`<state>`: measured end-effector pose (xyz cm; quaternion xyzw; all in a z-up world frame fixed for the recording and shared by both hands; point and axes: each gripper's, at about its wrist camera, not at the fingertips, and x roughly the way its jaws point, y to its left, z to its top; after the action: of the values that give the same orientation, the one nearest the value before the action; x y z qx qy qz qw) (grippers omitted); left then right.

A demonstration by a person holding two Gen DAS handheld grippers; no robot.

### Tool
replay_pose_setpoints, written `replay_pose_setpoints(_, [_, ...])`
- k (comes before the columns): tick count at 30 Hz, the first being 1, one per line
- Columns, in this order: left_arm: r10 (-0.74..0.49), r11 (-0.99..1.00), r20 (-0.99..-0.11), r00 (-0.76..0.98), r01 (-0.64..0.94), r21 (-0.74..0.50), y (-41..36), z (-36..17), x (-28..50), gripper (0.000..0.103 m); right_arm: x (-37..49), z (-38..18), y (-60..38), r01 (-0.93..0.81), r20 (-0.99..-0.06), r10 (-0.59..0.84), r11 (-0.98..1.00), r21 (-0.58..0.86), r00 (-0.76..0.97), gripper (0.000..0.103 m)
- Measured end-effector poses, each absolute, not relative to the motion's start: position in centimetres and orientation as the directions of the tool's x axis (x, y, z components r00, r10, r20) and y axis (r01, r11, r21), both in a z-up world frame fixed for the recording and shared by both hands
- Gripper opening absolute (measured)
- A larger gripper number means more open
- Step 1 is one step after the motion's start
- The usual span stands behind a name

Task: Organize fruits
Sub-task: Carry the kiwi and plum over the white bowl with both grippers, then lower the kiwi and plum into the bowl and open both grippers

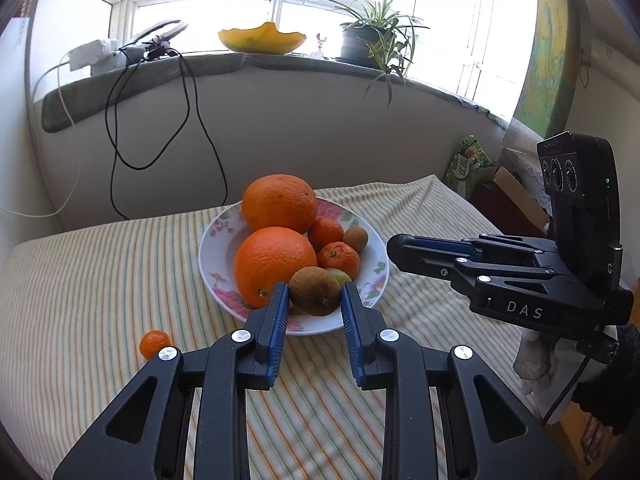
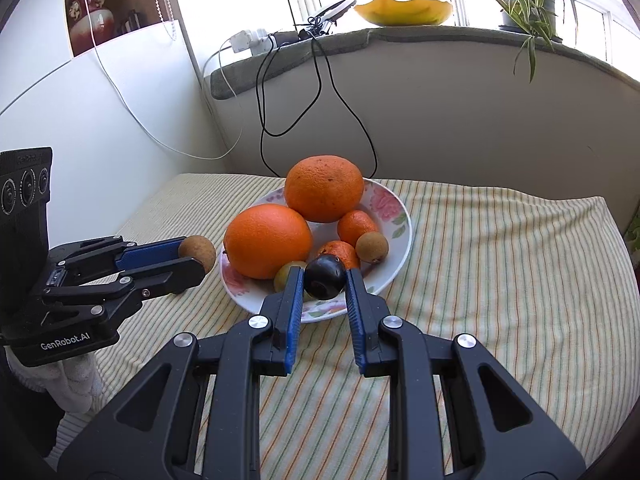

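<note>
The right gripper (image 1: 394,249) reads "DAS" on its side, and the left gripper (image 2: 196,259) reads "GenRobot.AI". Left is clamped on a round brown fruit (image 1: 315,290), right on a dark round plum (image 2: 325,282), both near the front rim of the floral white plate (image 2: 394,216). Striped tablecloth (image 2: 500,280) has lots of free space to the right; a small orange tangerine (image 1: 155,343) sits alone on the cloth.

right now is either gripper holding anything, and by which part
Left gripper holds a brown fruit across its sides between the blue fingers. Right gripper grips a dark plum likewise.
</note>
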<state>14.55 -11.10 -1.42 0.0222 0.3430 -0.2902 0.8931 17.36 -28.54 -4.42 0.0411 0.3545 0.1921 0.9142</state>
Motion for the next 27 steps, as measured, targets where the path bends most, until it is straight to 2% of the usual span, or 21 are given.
replay_pose_setpoints(27, [-0.472,0.836,-0.645,0.601,0.537,-0.111,-16.3,-1.3,19.0,0.025,19.1,-6.8,-28.5,-0.332,-0.635,0.436,0.900,0.283,0.638,0.022])
